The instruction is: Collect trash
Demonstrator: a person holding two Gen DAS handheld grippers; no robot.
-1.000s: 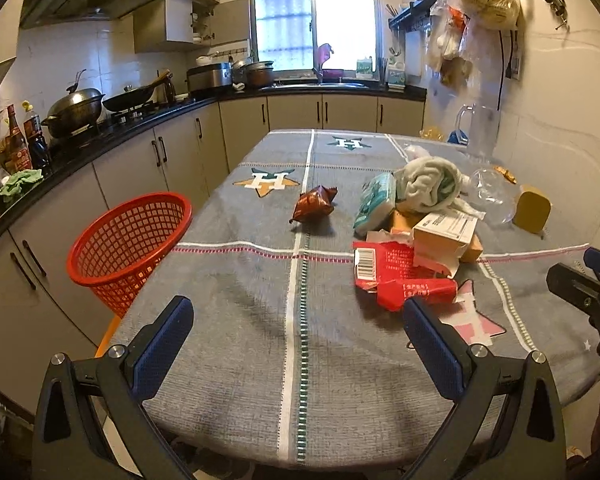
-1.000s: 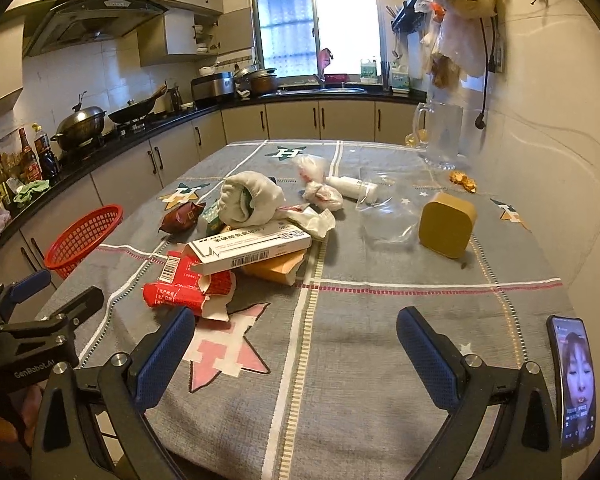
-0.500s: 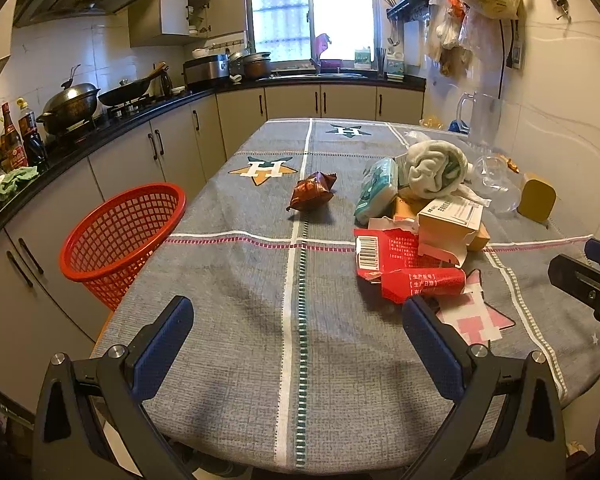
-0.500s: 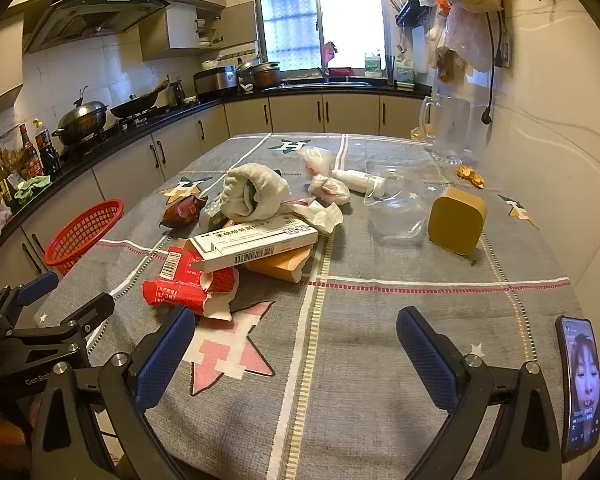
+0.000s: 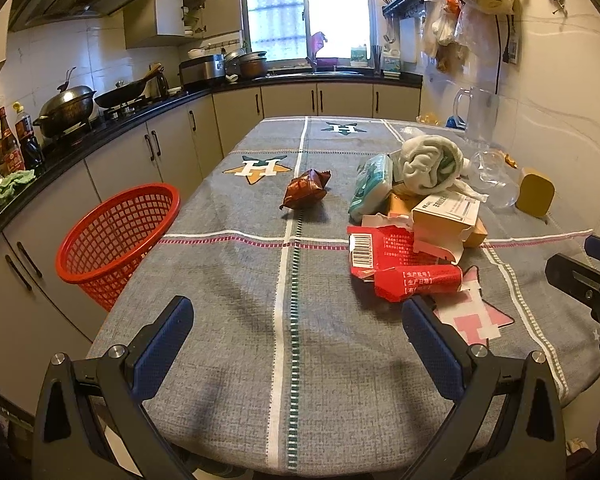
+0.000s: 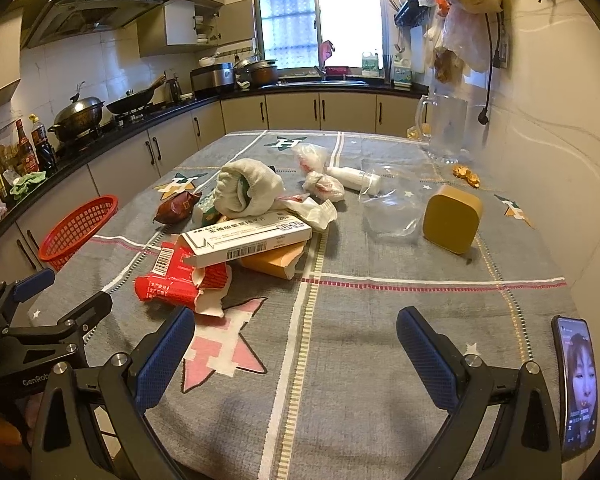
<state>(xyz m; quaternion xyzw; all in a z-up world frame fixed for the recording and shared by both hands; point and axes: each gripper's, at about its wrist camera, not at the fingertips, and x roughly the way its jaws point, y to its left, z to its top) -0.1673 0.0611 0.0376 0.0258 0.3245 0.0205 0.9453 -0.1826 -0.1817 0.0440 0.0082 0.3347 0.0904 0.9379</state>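
Blue-padded, both tools hover over the near end of the table [image 5: 228, 360], holding nothing: left claw [image 5: 296, 340] spread wide, right claw [image 6: 296, 344] likewise. Grey checked cloth beneath. Nearest trash: torn red wrapper [image 5: 400, 268], ahead and to the right of the left claw, ahead and to the left of the right claw [image 6: 180, 280]; its rolled part lies roughly crosswise to both. By my reckoning either hand could take it, neither plainly nearer. Touching it behind: white carton [image 6: 248, 242] over an orange box [image 6: 272, 260], rolled cloth [image 6: 246, 190] on top. Brown snack packet [image 5: 306, 192] apart, leftward. Red mesh basket [image 5: 120, 240] just beside the table's left edge, presumably the destination.
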